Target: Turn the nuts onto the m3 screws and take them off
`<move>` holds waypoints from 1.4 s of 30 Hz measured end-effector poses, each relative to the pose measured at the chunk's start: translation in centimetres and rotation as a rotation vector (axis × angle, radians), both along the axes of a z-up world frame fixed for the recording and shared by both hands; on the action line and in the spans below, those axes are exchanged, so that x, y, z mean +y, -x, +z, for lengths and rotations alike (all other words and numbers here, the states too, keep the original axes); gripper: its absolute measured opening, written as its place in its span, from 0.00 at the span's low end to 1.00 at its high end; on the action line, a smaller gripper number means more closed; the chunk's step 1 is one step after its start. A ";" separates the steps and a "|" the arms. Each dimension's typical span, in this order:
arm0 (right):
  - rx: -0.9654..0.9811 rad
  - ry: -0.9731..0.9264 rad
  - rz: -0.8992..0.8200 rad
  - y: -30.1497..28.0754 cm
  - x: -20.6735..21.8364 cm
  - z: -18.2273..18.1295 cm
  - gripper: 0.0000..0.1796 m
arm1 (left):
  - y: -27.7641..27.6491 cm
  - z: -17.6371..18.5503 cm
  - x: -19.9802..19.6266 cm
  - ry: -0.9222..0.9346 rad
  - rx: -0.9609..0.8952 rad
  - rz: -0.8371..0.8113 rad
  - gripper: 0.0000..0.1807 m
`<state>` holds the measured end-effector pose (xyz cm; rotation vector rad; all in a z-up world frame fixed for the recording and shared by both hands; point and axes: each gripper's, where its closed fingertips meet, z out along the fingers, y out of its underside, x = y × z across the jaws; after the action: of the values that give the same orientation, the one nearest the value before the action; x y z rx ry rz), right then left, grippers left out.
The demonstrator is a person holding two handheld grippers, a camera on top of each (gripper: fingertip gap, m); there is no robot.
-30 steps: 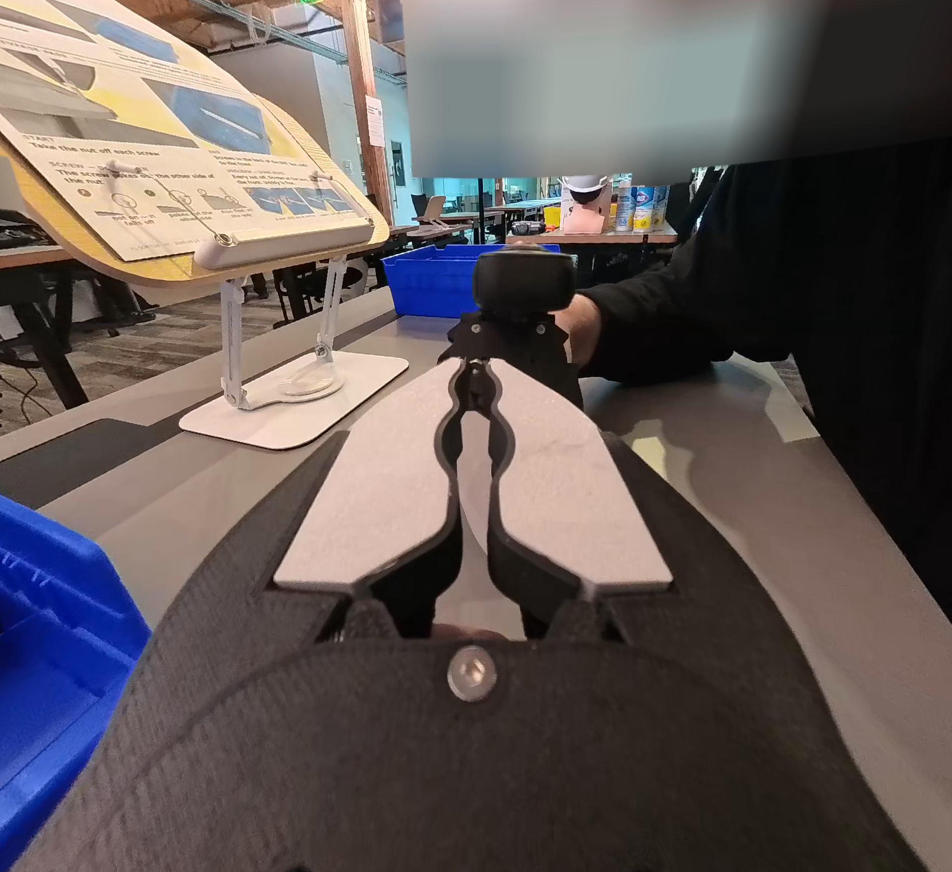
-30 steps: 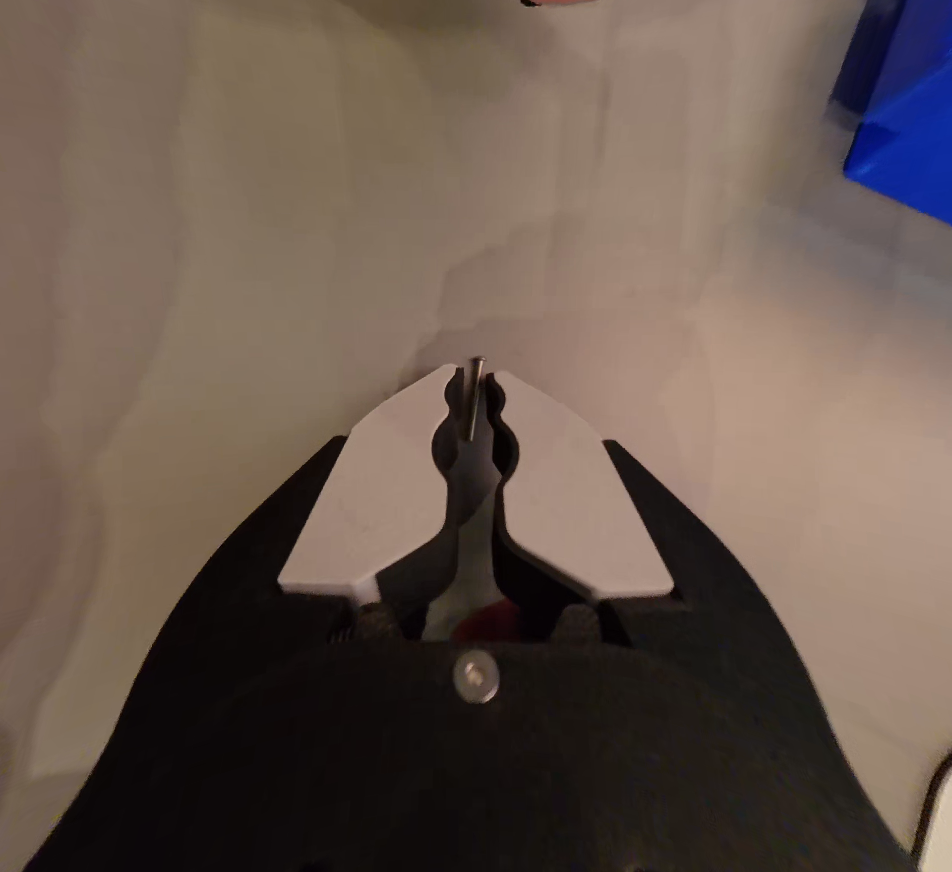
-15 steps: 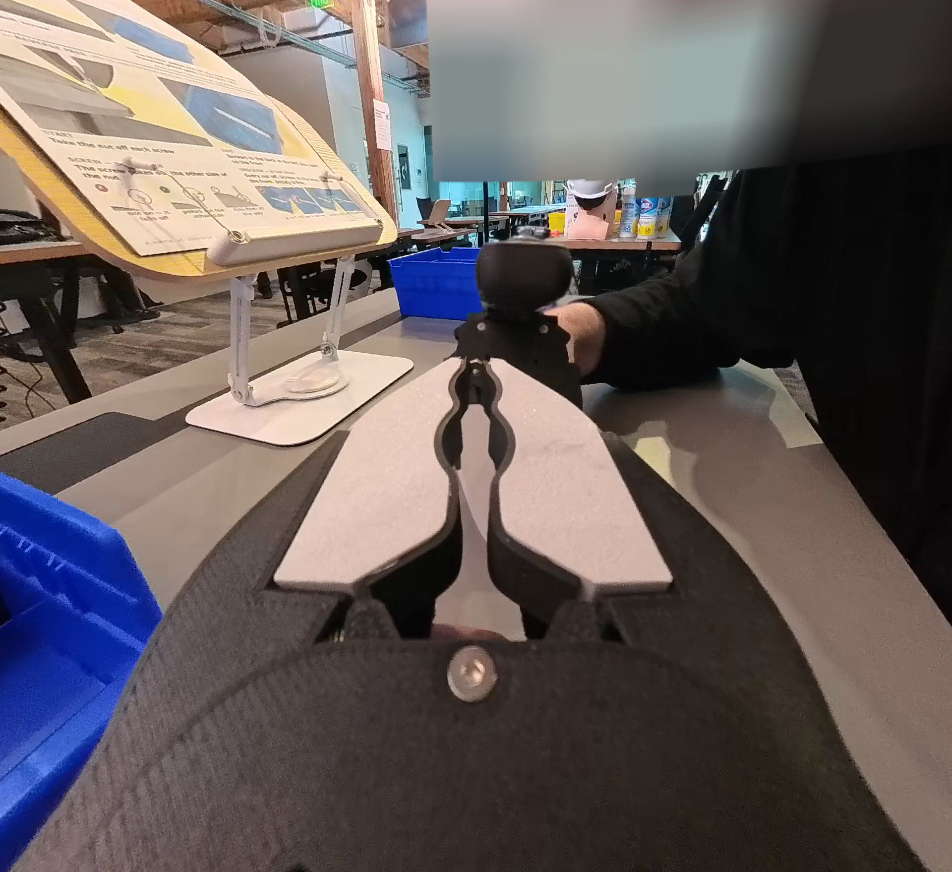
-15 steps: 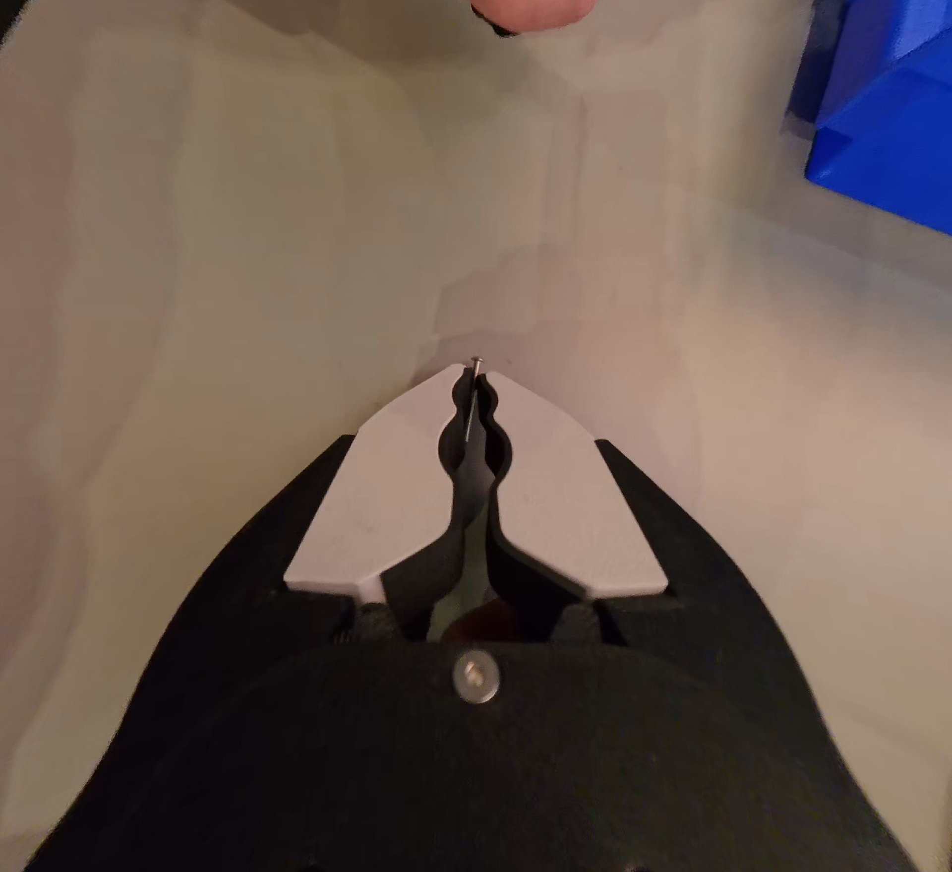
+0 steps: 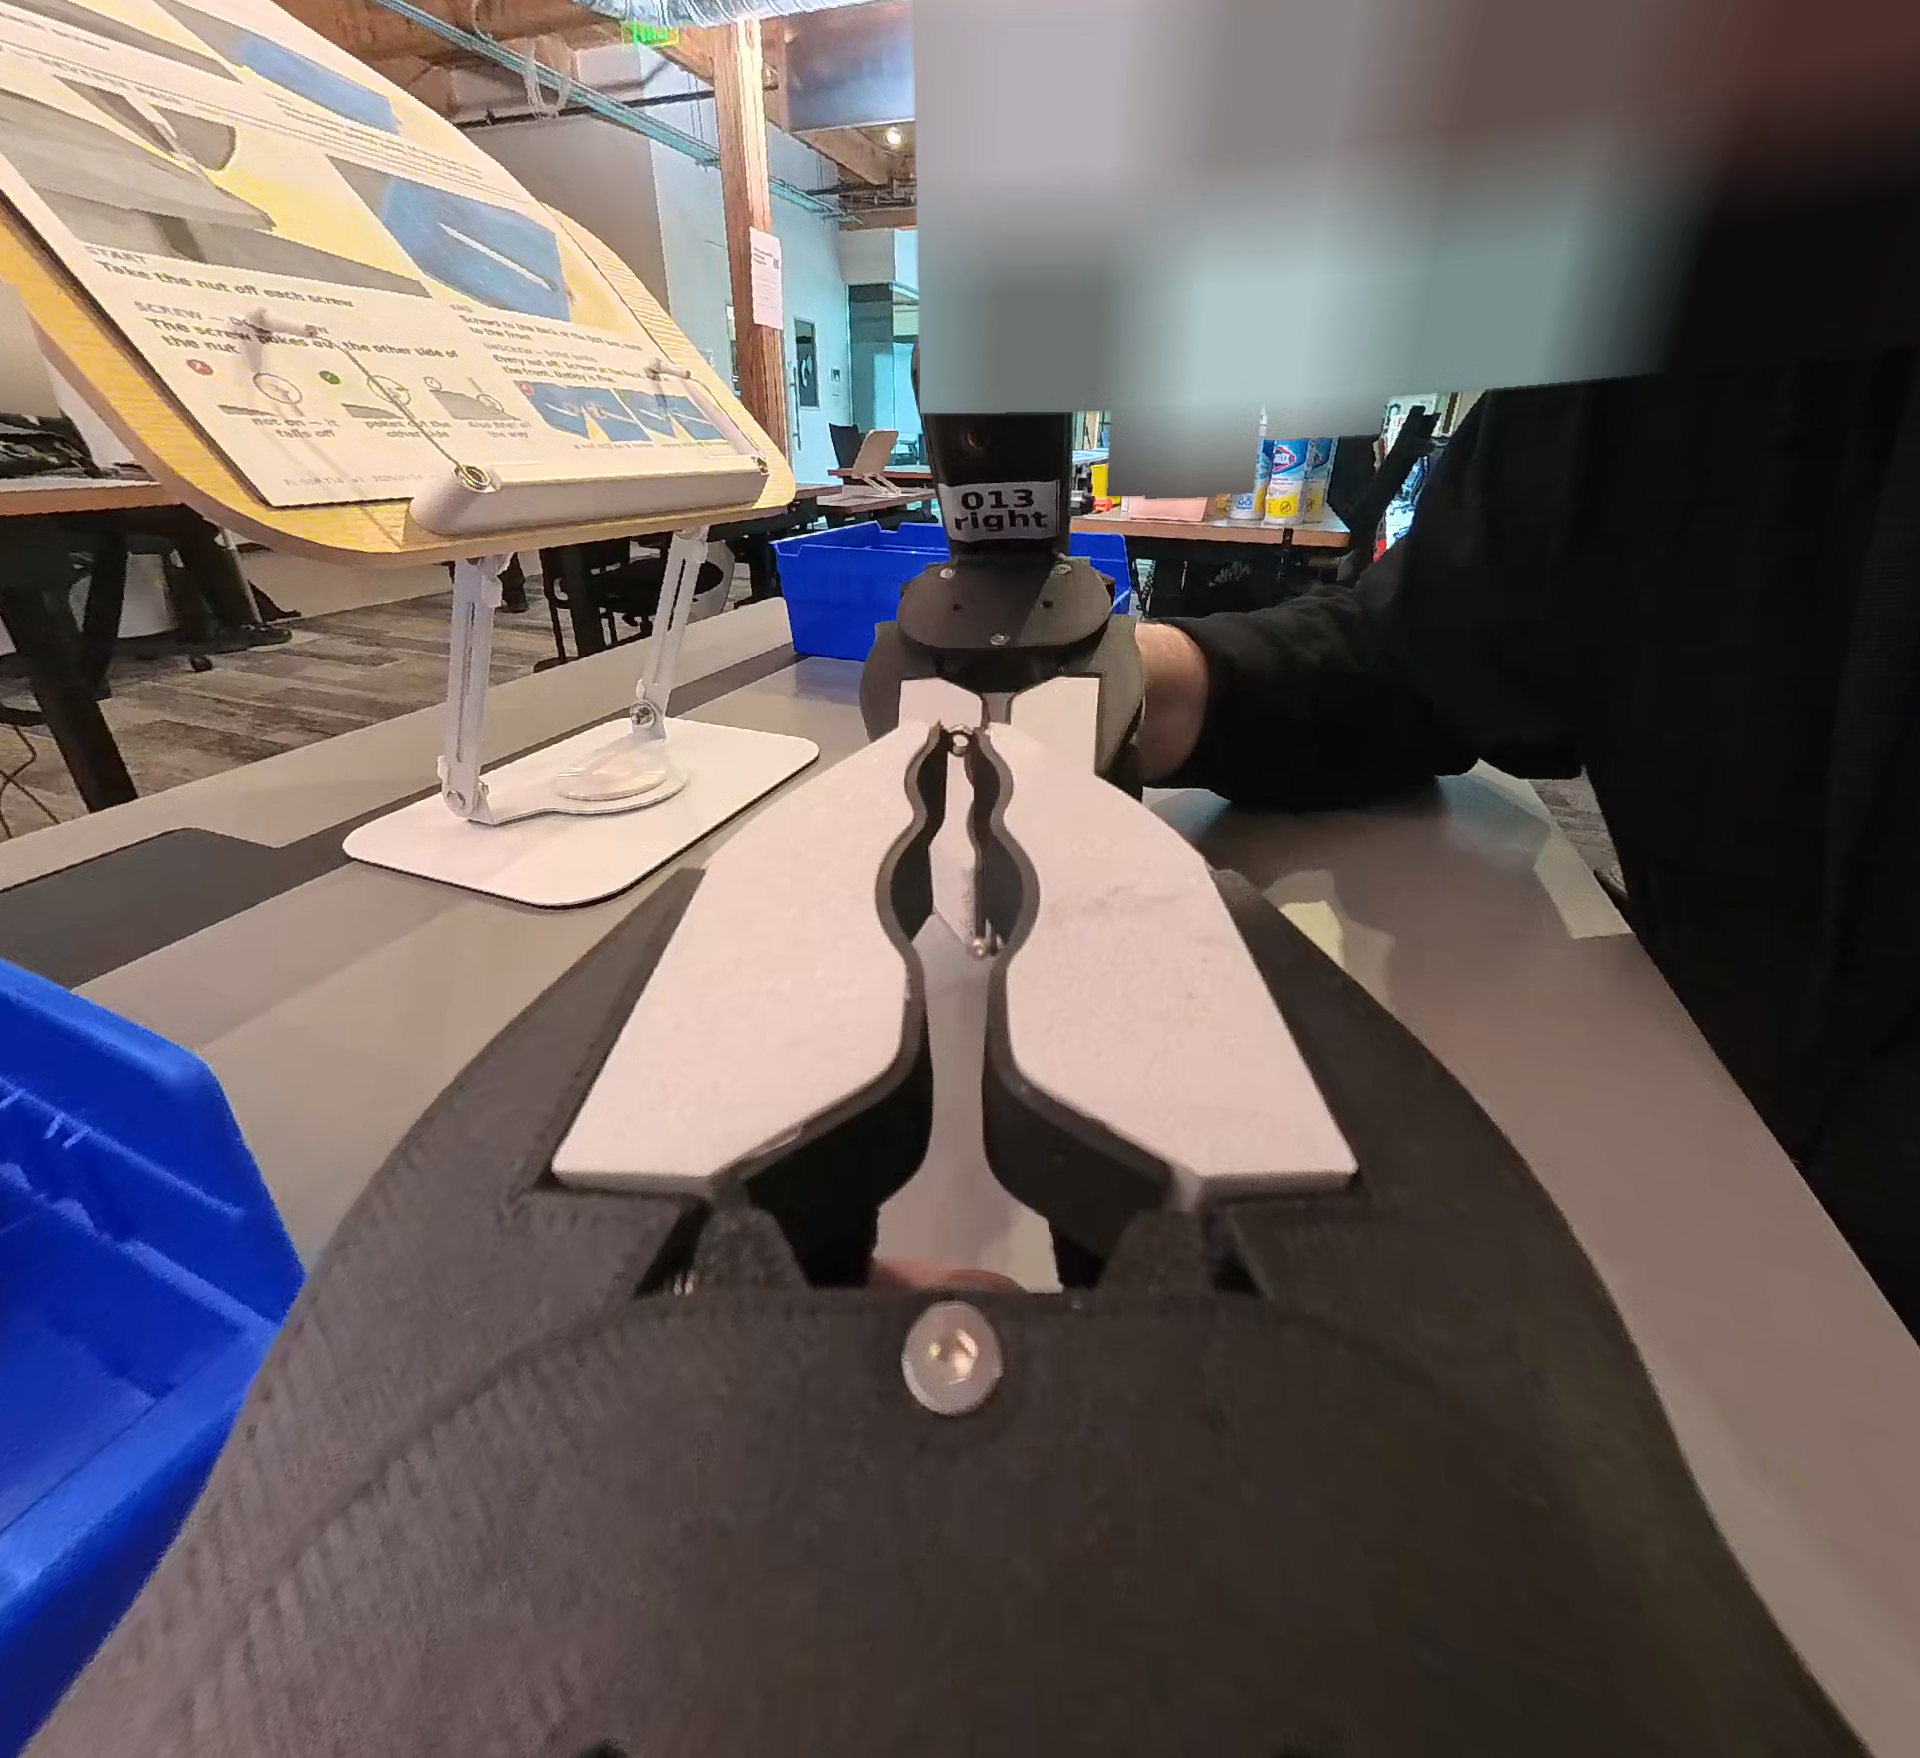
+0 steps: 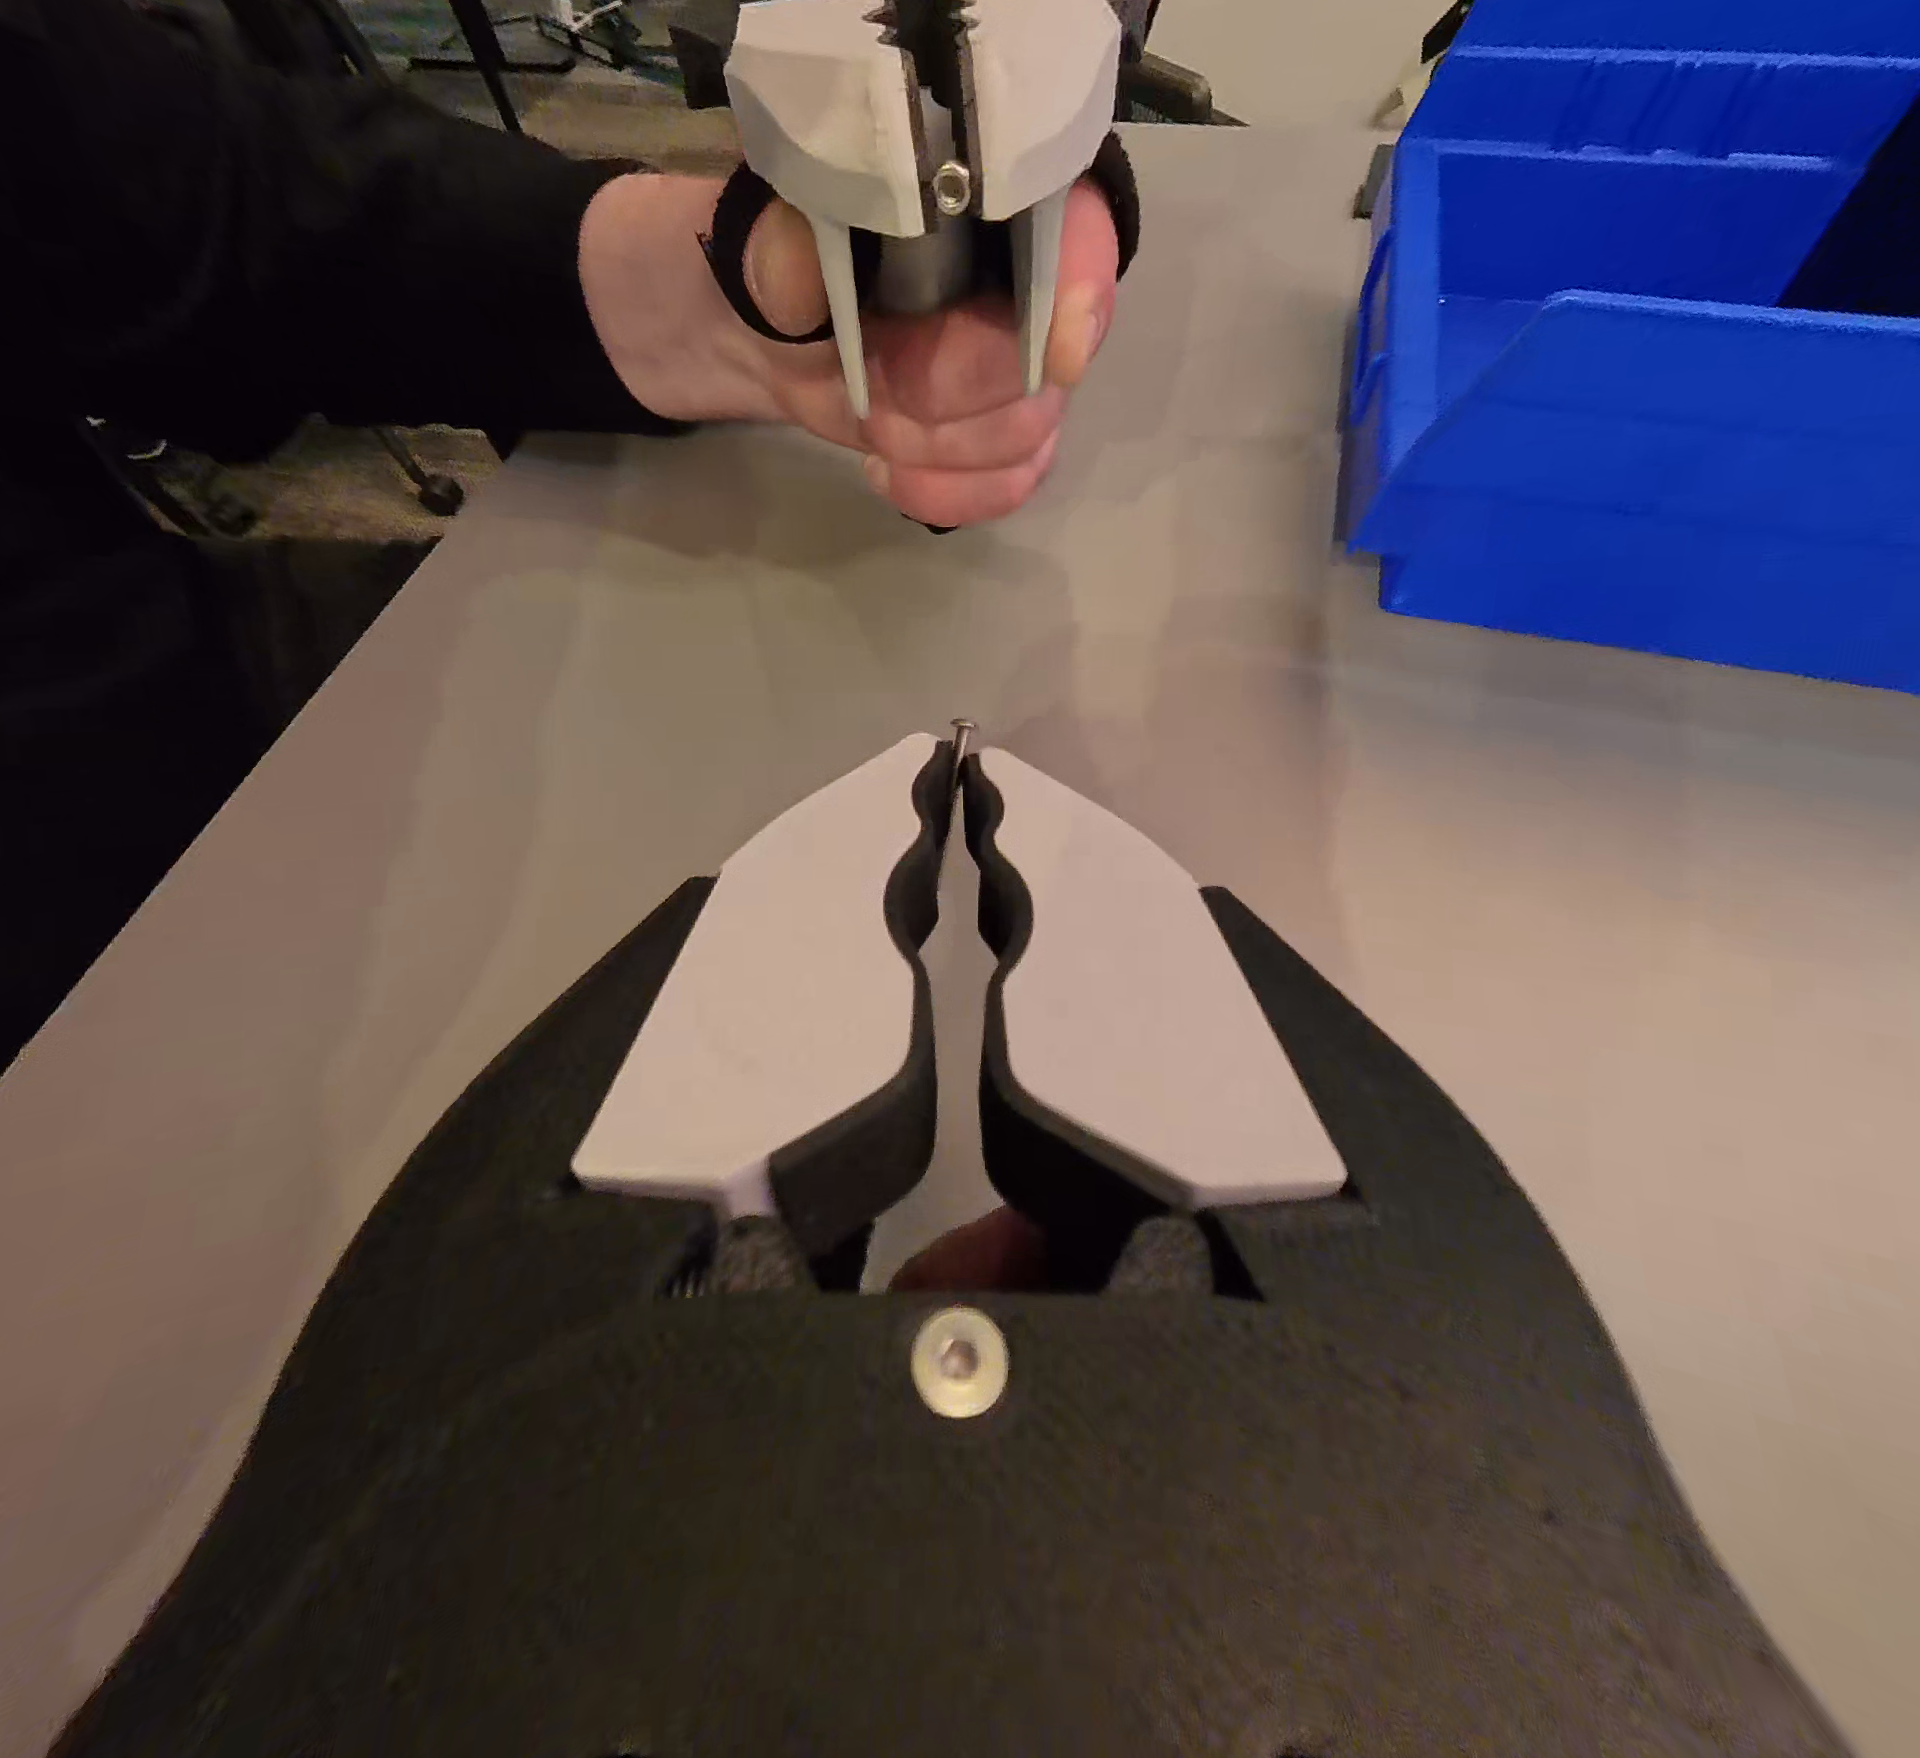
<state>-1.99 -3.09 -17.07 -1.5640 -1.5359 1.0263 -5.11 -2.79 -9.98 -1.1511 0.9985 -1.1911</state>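
My right tool (image 6: 957,758): clenched on a screw (image 6: 960,752), long axis along the fingers, head forward toward the left tool. My left tool (image 5: 961,744): clenched on a nut (image 6: 950,189), bore facing the screw. Both above the grey table (image 6: 1351,877); blue bin (image 6: 1662,358) beyond.

R claw (image 6: 958,758) pinching screw (image 6: 960,747)

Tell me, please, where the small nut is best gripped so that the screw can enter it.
Grip the nut on its outer sides, with the jaws coming from behind it, so that its hole stays open. The left gripper holds it this way: the hole faces the screw, which sticks out of the right gripper.
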 end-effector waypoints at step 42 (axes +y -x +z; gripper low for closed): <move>-0.441 -0.296 0.489 -7.8 -4.1 -5.6 0.03 | -0.8 -1.1 -0.2 0.028 0.032 -0.030 0.02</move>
<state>5.85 -7.19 -22.63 -1.2844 -2.3373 0.6696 -4.33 -2.95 -11.07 -1.1835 1.0295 -1.2172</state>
